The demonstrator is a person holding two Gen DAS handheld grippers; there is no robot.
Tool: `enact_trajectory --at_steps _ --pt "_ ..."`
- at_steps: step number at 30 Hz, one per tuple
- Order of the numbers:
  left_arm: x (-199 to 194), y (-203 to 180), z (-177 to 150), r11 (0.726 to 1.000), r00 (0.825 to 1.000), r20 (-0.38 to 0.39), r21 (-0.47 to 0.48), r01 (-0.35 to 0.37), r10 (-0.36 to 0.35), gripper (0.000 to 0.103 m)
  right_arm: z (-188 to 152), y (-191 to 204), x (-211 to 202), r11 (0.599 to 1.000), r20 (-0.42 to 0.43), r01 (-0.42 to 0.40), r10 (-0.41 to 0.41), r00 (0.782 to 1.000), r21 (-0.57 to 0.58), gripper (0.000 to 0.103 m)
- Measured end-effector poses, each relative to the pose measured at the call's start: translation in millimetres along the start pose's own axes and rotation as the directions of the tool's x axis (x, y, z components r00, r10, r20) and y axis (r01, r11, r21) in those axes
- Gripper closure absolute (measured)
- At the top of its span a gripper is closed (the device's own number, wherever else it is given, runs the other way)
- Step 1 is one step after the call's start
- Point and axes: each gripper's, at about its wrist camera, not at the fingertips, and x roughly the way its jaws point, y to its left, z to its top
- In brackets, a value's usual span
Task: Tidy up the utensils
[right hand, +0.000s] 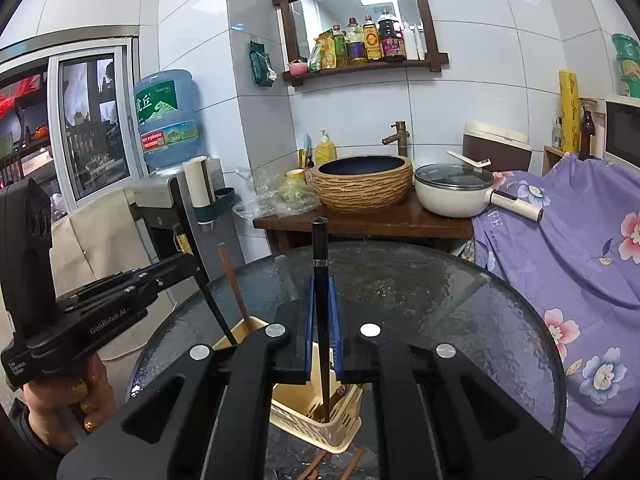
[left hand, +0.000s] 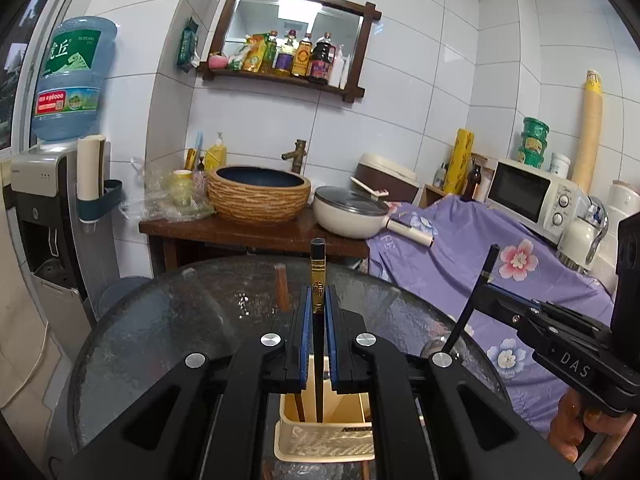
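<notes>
My left gripper (left hand: 319, 300) is shut on a black chopstick with a gold band (left hand: 318, 268), held upright with its tip down inside the cream utensil holder (left hand: 320, 440). My right gripper (right hand: 321, 296) is shut on a plain black chopstick (right hand: 320, 248), also upright with its tip in the same holder (right hand: 320, 412). A brown wooden chopstick (right hand: 234, 280) stands in the holder; it also shows in the left wrist view (left hand: 282, 286). Each gripper appears in the other's view: the right gripper (left hand: 486, 286) and the left gripper (right hand: 192, 258).
The holder stands on a round dark glass table (right hand: 440, 288). Brown chopsticks (right hand: 352, 462) lie on the table by the holder. Behind are a wooden stand with a basin (right hand: 362, 180) and a pot (right hand: 454, 192), a water dispenser (right hand: 168, 120) and a purple flowered cloth (right hand: 580, 248).
</notes>
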Motion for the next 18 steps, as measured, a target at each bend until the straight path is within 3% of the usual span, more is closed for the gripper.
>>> enact_trajectory --at_steps 9,18 --pt "13 4 -19 1.0 0.999 -0.049 0.006 -0.005 0.005 0.096 -16 -2 9 1.0 -0.035 0.004 -0.004 0.999 0.0 0.095" --pt "18 7 -26 1.0 0.997 -0.074 0.01 -0.01 0.01 0.096 -19 -5 7 1.0 -0.016 0.015 -0.015 1.0 0.007 0.095"
